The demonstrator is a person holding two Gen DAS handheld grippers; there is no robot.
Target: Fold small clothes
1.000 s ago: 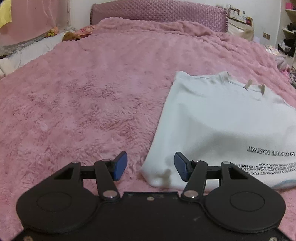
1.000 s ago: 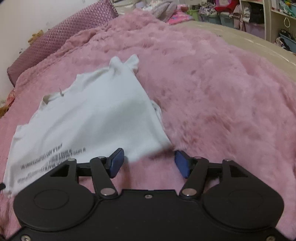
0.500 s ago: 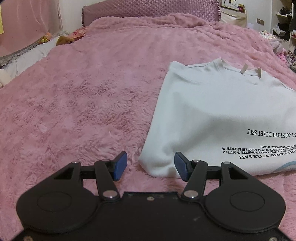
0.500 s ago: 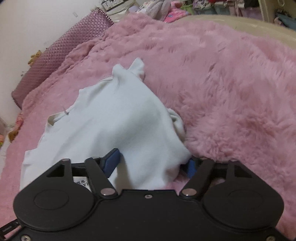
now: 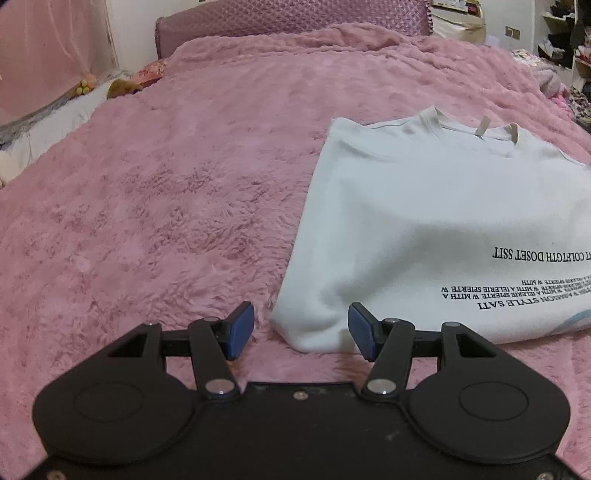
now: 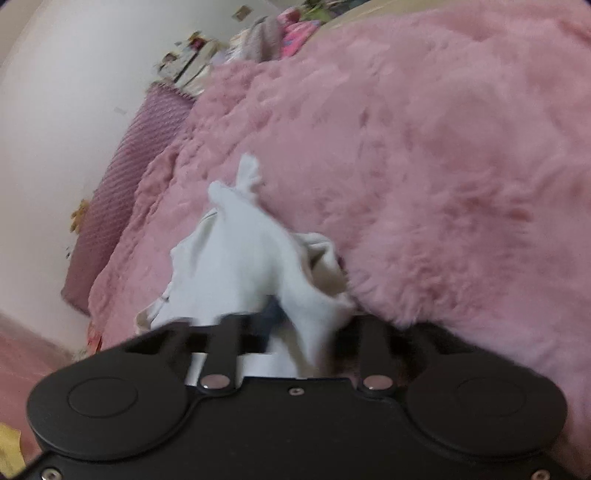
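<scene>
Left gripper (image 5: 301, 330): jaws spread wide, blue pads (image 5: 241, 329) empty, held low over the pink fuzzy blanket (image 5: 166, 206). Near-left corner of the white T-shirt (image 5: 424, 229) sits just ahead of the gap between the pads, closer to the right-hand pad; not touching either one as far as can be seen.

T-shirt in the left wrist view: spread flat on the blanket, right of centre, neckline with tag at the far end, black printed text upside down toward the near right edge. Left side edge folded straight, running from far to near. Quilted mauve headboard (image 5: 295, 18) at the far end of the bed; pillows and a soft toy at far left; cluttered shelving at far right.

Right gripper (image 6: 299, 325): view blurred. White T-shirt (image 6: 236, 266) fabric bunched between the fingers and draped over the gap, lifted off the blanket (image 6: 443, 166) in a ridge running away toward the far left. Blue pad partly visible behind the cloth on the left side; right pad hidden. Jaws appear closed in on the fabric, grip on the cloth evident from the way it hangs from the tool. Headboard (image 6: 122, 199) at far left, against the white wall.
</scene>
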